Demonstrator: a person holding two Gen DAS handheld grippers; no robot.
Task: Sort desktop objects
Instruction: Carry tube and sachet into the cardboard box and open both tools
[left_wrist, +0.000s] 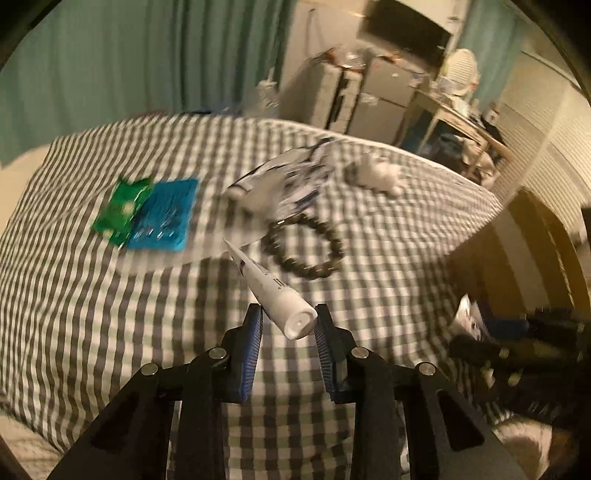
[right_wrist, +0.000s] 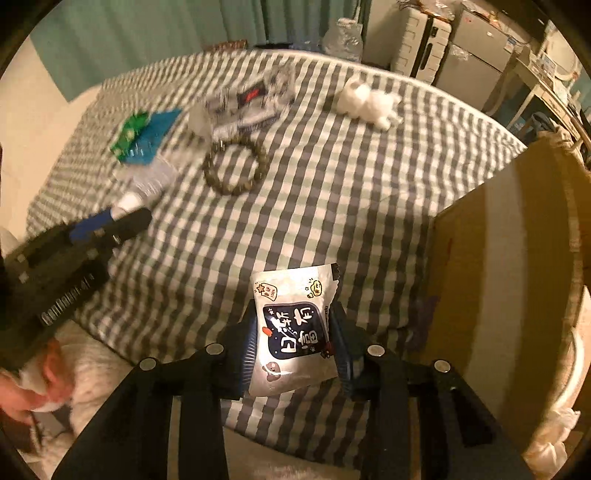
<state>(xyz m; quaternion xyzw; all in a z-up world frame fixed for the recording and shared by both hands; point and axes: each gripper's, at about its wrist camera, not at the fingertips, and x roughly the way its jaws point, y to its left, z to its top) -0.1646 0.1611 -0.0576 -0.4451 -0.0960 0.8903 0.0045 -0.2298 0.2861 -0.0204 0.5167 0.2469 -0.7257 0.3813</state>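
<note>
Checked bed (right_wrist: 332, 192) carries the clutter. Your right gripper (right_wrist: 295, 343) has its jaws clamped on a white snack packet (right_wrist: 293, 332) above the near edge. Your left gripper (left_wrist: 288, 325) has its jaws pinched on a white tube (left_wrist: 275, 291) above mid-bed, bead bracelet (left_wrist: 306, 247) just beyond.

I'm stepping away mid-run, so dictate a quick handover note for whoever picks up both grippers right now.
Left gripper: shut on a white tube, held above the checked cloth.
Right gripper: shut on a white snack packet, also held clear of the cloth, next to the cardboard box on its right.
Still on the cloth: green packet overlapping the blue packet, bead bracelet, a blurred pile of printed wrappers, white plush toy.
Done: two items picked up.
Left: place both, then sort the rest. What is already in the box cannot be seen.
</note>
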